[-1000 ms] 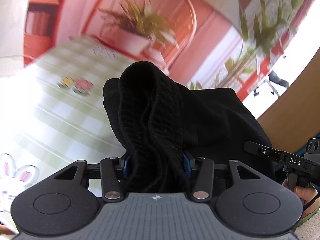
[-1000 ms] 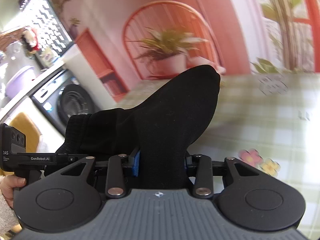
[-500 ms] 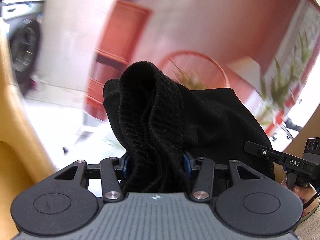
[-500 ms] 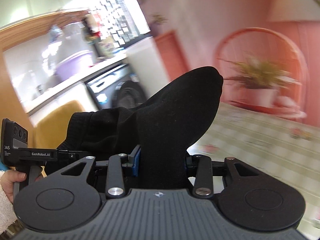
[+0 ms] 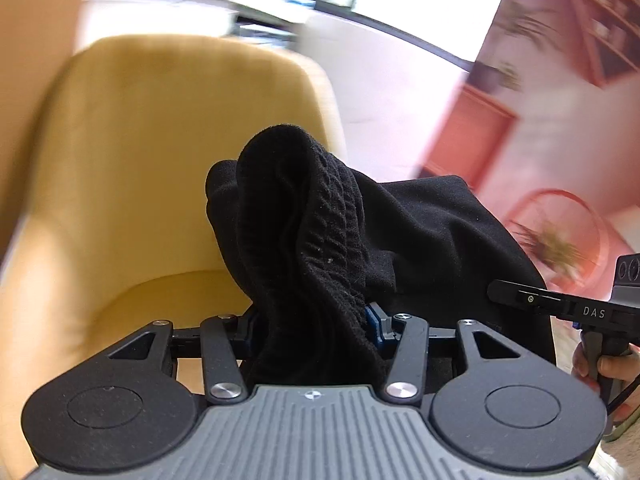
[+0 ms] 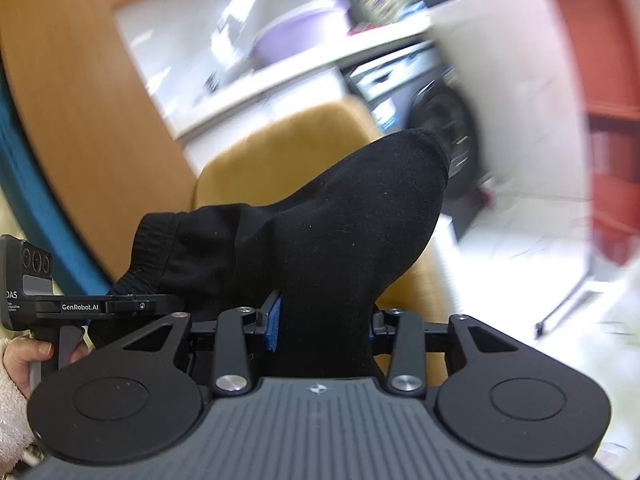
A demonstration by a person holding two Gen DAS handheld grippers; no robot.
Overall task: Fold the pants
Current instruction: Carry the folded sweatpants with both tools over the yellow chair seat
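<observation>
Gripping one pair of black pants (image 5: 320,248) between them, two handheld grippers hold the garment in the air in front of a single mustard-yellow chair (image 5: 132,184). The left gripper (image 5: 310,326) has its fingers clenched on a thick ribbed bunch of cloth; the right gripper (image 6: 324,326) has its fingers clenched on a smooth fold of the same pants (image 6: 320,248). A hand (image 6: 28,356) grips the left tool's handle. Behind the chair, a washing machine (image 6: 432,120) sits under a white counter bearing one lilac basin (image 6: 296,36), its contents not visible. Open floor lies to the right of the chair.
</observation>
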